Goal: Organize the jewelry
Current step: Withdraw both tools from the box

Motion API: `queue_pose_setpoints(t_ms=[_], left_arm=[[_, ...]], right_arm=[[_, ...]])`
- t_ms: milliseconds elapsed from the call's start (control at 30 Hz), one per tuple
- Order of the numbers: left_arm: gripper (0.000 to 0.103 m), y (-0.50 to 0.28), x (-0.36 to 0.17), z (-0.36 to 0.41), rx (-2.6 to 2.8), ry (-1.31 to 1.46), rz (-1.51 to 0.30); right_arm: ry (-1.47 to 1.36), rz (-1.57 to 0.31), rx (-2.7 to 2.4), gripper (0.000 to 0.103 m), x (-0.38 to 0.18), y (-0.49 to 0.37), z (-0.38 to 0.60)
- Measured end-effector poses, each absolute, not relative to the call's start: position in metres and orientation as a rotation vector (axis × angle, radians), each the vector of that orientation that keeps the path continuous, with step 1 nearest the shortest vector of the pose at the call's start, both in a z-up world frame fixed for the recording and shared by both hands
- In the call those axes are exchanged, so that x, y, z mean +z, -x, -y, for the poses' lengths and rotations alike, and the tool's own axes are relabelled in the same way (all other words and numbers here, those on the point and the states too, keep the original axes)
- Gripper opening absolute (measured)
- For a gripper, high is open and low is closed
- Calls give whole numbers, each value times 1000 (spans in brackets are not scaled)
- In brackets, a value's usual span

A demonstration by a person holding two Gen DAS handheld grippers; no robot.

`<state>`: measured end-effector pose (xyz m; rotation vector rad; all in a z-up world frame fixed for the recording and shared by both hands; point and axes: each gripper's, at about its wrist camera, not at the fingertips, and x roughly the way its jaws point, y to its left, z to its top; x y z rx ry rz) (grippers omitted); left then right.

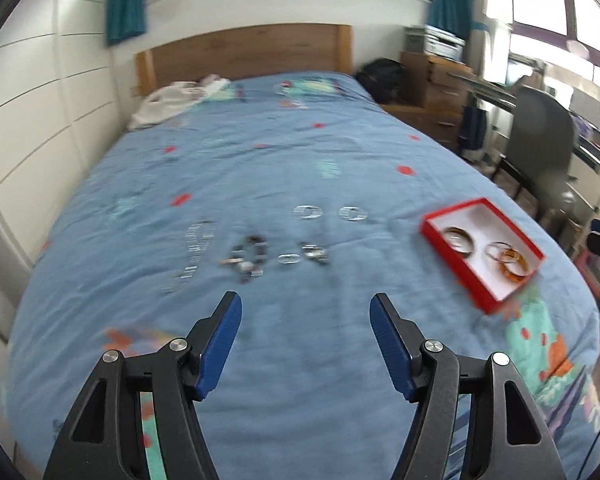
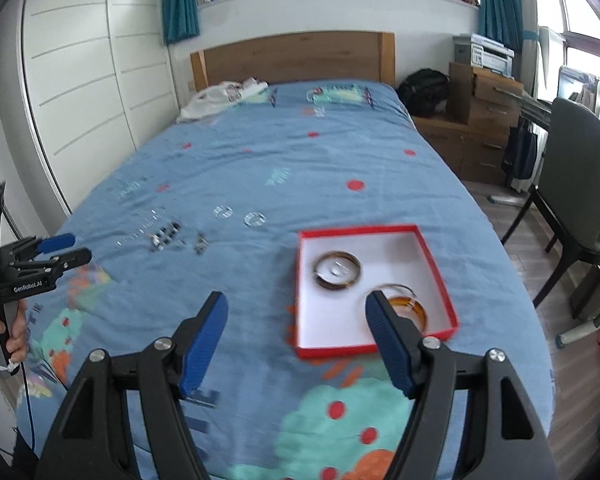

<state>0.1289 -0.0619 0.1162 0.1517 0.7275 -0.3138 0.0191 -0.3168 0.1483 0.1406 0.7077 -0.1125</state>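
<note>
A red tray with a white floor (image 1: 512, 280) (image 2: 436, 264) lies on the blue bedspread. It holds a dark bangle (image 2: 337, 271) (image 1: 459, 241) and amber and clear bangles (image 2: 412, 304) (image 1: 510, 264). Loose jewelry lies left of it: a silver chain (image 1: 192, 252), a beaded bracelet (image 1: 249, 258) (image 2: 166, 236), small silver pieces (image 1: 314, 255) and two clear rings (image 1: 310, 213) (image 1: 353, 213) (image 2: 255, 219). My left gripper (image 1: 306, 308) is open and empty above the bed, short of the beads. My right gripper (image 2: 296, 308) is open and empty over the tray's near left corner. The left gripper also shows in the right wrist view (image 2: 60, 248).
A wooden headboard (image 2: 296, 56) and white cloth (image 2: 216, 98) are at the far end. White wardrobe doors (image 2: 80, 92) run along the left. A black chair (image 2: 576, 184), wooden drawers (image 2: 480, 120) and a black bag (image 2: 424, 88) stand right of the bed.
</note>
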Motion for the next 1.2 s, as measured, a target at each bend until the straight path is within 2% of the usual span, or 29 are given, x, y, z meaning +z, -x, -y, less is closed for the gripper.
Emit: queue_pose_setpoints(t_ms=[333, 900, 1200], left_arm=[[66, -126, 112, -18, -201, -98, -725], [66, -136, 92, -55, -146, -43, -764], [66, -151, 70, -70, -131, -18, -809]], right_arm=[[-148, -673, -79, 70, 151, -48, 265], [-149, -686, -35, 69, 141, -76, 240], [-182, -719, 27, 69, 112, -98, 219]])
